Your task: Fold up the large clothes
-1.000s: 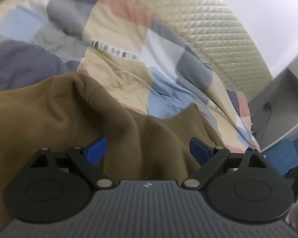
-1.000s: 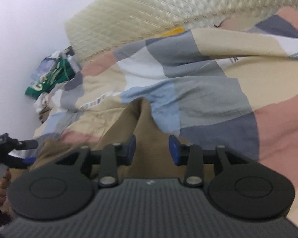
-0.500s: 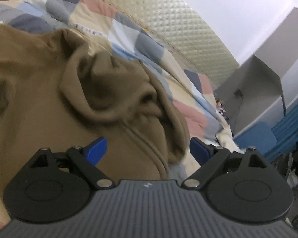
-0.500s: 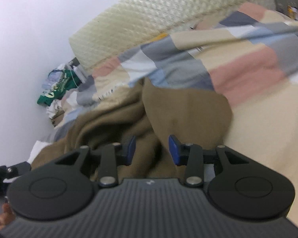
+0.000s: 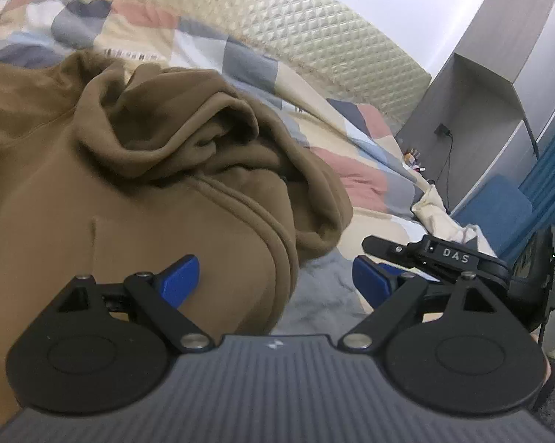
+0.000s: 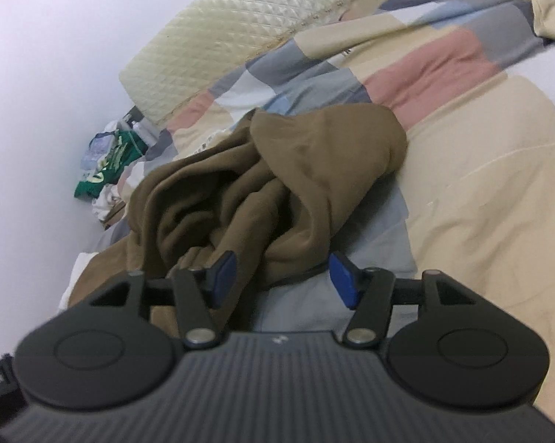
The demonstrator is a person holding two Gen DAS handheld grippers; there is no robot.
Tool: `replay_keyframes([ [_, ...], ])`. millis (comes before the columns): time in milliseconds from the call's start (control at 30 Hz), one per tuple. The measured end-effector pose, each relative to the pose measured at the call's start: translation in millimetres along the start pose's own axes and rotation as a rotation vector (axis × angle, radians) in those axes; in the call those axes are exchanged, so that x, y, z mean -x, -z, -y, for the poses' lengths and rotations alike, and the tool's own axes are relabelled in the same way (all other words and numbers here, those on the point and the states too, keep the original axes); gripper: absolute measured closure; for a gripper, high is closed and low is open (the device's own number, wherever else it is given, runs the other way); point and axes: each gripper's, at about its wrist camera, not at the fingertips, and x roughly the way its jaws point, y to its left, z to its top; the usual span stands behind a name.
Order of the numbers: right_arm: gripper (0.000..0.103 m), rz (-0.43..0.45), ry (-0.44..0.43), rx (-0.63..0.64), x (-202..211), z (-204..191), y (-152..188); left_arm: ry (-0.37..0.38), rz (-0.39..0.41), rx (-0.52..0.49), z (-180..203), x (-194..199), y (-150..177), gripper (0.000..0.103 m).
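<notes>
A brown hooded sweatshirt (image 5: 137, 184) lies crumpled on the patchwork quilt (image 5: 355, 173), its hood bunched at the far side. My left gripper (image 5: 277, 280) is open and empty, just above the sweatshirt's near edge. The right gripper's black body (image 5: 443, 258) shows at the right of the left wrist view. In the right wrist view the sweatshirt (image 6: 277, 184) is a rumpled heap. My right gripper (image 6: 283, 277) is open over its near folds, with cloth and a dark drawstring between the fingers, not clamped.
A cream quilted headboard (image 5: 295, 29) runs along the far side of the bed. A grey wardrobe (image 5: 499, 74) and a blue seat (image 5: 495, 203) stand to the right. A pile of clothes with a green garment (image 6: 107, 170) lies by the wall.
Both grippers have pulled back toward the near edge of the bed. The right gripper has opened wider. The sweatshirt has dropped into a heap on the quilt.
</notes>
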Motion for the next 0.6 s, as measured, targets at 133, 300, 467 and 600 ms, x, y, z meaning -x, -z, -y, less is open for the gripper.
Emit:
replay_keyframes([
  [133,0.044,-0.006,0.008,-0.052,-25.6,12.9,-0.1,0.002,0.041,-0.064,3.7,-20.9,0.9,0.011],
  [300,0.044,-0.035,0.026,-0.022,-62.2,17.3,1.9,-0.026,0.045,-0.131,5.6,-42.3,10.3,0.011],
  [467,0.045,-0.044,0.010,-0.082,-97.0,27.4,0.2,-0.019,0.034,-0.067,-8.4,-52.4,8.2,0.011],
  [600,0.066,-0.069,0.022,-0.080,-125.1,24.5,-4.4,-0.013,0.037,-0.027,-22.0,-56.7,7.4,0.014],
])
